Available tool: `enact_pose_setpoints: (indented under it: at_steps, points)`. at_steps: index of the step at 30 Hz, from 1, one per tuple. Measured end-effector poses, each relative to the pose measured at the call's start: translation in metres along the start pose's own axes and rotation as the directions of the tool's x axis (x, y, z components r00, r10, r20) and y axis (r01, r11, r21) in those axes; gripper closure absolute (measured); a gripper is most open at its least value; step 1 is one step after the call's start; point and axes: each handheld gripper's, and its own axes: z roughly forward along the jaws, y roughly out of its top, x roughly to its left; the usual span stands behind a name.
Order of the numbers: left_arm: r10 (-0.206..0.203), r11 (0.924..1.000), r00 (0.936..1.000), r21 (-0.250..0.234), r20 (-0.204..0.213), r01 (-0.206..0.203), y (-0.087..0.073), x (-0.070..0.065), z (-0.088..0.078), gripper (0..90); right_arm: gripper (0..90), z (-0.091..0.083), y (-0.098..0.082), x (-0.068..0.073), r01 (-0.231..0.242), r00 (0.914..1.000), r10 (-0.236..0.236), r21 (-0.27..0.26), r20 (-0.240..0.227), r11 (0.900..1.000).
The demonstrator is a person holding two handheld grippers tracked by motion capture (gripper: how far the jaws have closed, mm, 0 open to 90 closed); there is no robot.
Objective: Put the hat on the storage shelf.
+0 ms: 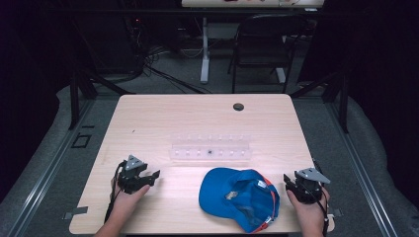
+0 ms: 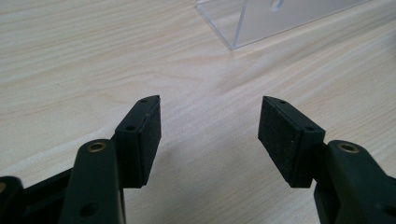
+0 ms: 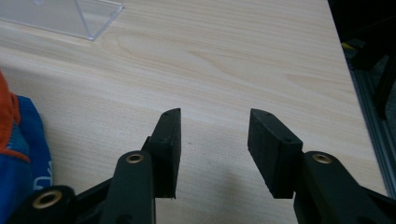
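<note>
Though near—cap (image 1: 232,195) beside right gripper (image 1: 296,183)

Place: lab recording bay.
Evidence: black curtains hanging around pale wooden table (image 1: 148,118); grey metal floor rails (image 1: 49,163) running alongside; tangled black cables (image 1: 153,64) lying behind; black folding chair (image 1: 262,44) standing.

no readable text, labels or signs

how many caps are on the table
1. The blue cap with orange trim lies upside down near the front edge of the table, between the two grippers and closer to the right one; its edge also shows in the right gripper view.
</note>
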Motion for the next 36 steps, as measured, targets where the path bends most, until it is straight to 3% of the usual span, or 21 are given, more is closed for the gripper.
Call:
enact_pose_setpoints:
  at_steps: [3,8,11,15,20,24,27,28,32,36]
  points:
    - [0.0,1.0,0.9999,0.004,0.013,0.0,0.002,-0.001,-0.002,41.4,53.8,-0.004,0.0,-0.001,-0.01,0.9999,0.01,0.022,-0.005,1.0]
    - [0.006,0.9995,0.9996,0.03,0.028,-0.007,0.002,-0.004,-0.003,44.7,57.7,-0.012,0.001,-0.004,-0.104,0.991,0.106,0.029,-0.082,0.994]
    - [0.017,0.9995,0.9991,0.025,0.037,-0.018,0.003,-0.005,-0.005,45.3,59.4,-0.02,0.005,-0.002,-0.116,0.9864,0.118,0.026,-0.114,0.993]
    - [0.044,0.9989,0.9982,0.015,0.039,-0.045,0.001,-0.007,-0.007,45.8,58.3,-0.033,0.011,-0.003,-0.102,0.9833,0.107,0.047,-0.147,0.994]
    - [0.067,0.9977,0.9967,-0.002,0.047,-0.067,0.002,-0.011,-0.009,48.3,58.9,-0.041,0.017,-0.008,-0.097,0.9679,0.118,0.102,-0.222,0.99]
    - [0.078,0.9969,0.9956,0.003,0.051,-0.078,0.001,-0.013,-0.009,51.1,58.9,-0.047,0.021,-0.012,-0.089,0.9531,0.123,0.131,-0.277,0.987]
    - [0.074,0.9973,0.996,-0.003,0.051,-0.074,0.002,-0.013,-0.01,52.0,58.7,-0.052,0.023,-0.013,-0.077,0.9326,0.126,0.153,-0.338,0.985]
    - [0.075,0.9972,0.9959,-0.004,0.05,-0.075,0.002,-0.013,-0.01,52.2,59.0,-0.053,0.023,-0.012,-0.059,0.9299,0.113,0.161,-0.35,0.985]
    - [0.079,0.9968,0.9956,0.002,0.049,-0.079,0.001,-0.013,-0.01,52.4,63.1,-0.059,0.025,-0.01,-0.027,0.929,0.086,0.165,-0.36,0.986]
    - [0.084,0.9964,0.9952,-0.001,0.05,-0.084,0.001,-0.013,-0.011,52.4,63.3,-0.065,0.027,-0.01,-0.034,0.9154,0.098,0.166,-0.391,0.985]
